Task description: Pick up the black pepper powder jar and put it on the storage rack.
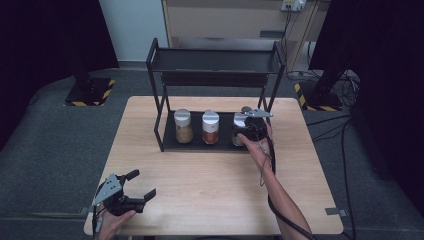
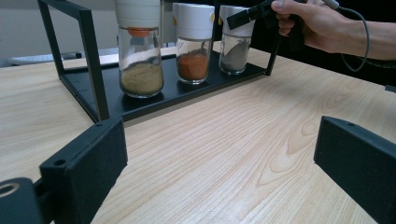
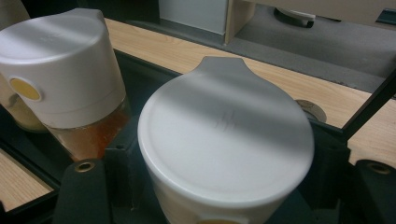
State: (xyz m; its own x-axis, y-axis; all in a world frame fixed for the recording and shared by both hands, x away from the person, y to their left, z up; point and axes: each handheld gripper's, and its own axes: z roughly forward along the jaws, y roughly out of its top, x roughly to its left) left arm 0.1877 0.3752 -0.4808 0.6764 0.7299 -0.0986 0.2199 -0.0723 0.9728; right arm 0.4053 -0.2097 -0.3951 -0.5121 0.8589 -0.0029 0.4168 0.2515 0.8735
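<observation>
While three spice jars stand in rack (image 1: 165,131), right gripper (image 1: 248,131) pinches grey-powder jar (image 2: 235,52); left gripper (image 1: 136,189) rests spread wide near table edge.

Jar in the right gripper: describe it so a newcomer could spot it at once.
On the wooden table stands a black rack with three white-capped jars on its bottom shelf. Take the rightmost jar, with the right gripper shut on it. It holds grey powder; its neighbours hold orange and tan.

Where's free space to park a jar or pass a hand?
Bare tabletop between the rack and left gripper, plus strips either side. Crowded: lower shelf, three jars; right gripper shut on the grey-powder jar.
</observation>
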